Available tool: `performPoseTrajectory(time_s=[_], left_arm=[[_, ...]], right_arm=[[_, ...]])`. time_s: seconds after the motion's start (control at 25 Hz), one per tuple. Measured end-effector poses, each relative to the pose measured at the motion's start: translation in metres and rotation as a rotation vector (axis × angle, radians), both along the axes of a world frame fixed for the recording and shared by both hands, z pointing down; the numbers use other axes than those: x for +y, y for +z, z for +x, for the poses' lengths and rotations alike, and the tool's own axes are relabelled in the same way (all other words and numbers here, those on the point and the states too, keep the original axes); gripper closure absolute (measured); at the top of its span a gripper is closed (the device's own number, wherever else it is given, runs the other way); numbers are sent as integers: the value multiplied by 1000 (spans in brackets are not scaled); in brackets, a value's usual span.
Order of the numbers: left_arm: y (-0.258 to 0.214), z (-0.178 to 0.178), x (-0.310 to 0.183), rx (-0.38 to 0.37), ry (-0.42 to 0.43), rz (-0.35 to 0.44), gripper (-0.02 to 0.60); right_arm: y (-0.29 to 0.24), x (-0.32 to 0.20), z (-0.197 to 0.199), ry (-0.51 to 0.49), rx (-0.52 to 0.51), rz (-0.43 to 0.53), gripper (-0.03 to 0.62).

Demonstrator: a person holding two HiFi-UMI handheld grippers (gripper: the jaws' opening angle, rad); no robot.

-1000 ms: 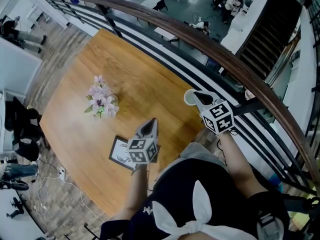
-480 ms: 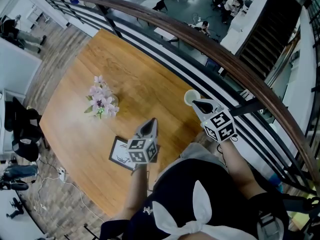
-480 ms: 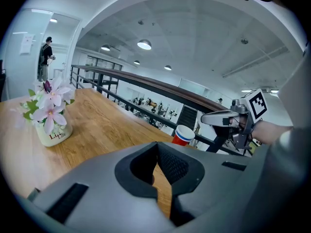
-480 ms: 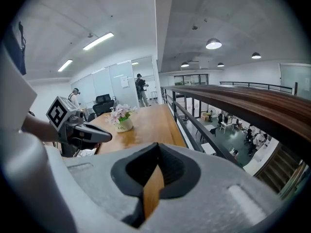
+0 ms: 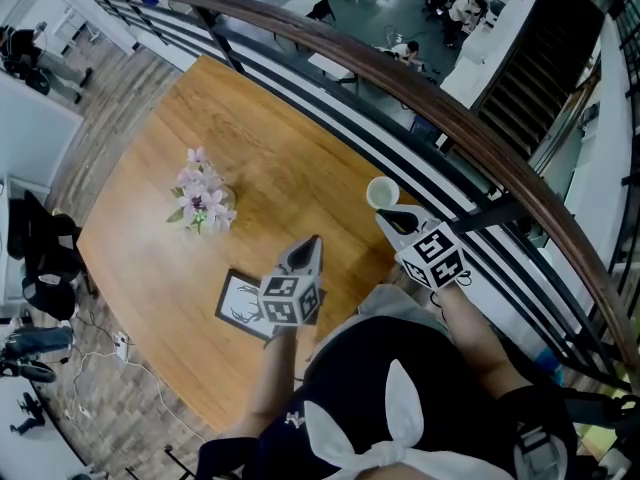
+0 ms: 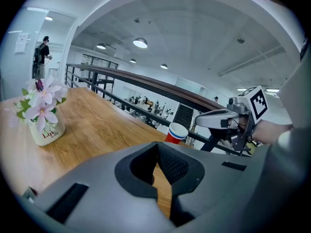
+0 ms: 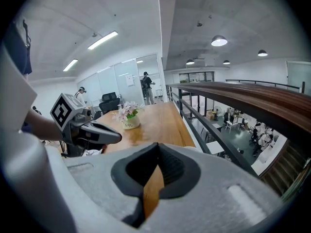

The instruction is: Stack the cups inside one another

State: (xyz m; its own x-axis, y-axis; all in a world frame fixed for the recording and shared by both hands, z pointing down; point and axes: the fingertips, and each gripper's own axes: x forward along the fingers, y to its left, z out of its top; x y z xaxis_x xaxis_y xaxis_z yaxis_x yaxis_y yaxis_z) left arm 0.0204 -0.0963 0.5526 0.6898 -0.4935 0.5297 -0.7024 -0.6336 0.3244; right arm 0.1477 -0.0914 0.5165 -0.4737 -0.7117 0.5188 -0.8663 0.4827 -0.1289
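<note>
Head view: 1 cup (image 5: 382, 192) stands upright on the bench (image 5: 250, 138) at its railing-side edge, just beyond the right claw (image 5: 386, 215). The left claw (image 5: 307, 245) is well apart from it, by a printed card (image 5: 238, 304).

Left gripper view: jaws closed together, empty.

Right gripper view: jaws pressed together, nothing between; a flower pot (image 7: 128, 122) stands farther along the bench.

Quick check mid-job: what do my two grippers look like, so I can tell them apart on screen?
The left gripper is dark grey, the right gripper light grey. Each is a tapered shell with black ribbed pads and carries a white cube of black square markers. No sleeves reach the forearms.
</note>
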Motion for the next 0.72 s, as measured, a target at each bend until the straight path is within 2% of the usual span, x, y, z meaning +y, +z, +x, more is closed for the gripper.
performPoseTrajectory(time_s=[0.72], left_arm=[[0, 5, 11, -11, 16, 5, 565]], right_arm=[[11, 19, -8, -34, -10, -33, 597]])
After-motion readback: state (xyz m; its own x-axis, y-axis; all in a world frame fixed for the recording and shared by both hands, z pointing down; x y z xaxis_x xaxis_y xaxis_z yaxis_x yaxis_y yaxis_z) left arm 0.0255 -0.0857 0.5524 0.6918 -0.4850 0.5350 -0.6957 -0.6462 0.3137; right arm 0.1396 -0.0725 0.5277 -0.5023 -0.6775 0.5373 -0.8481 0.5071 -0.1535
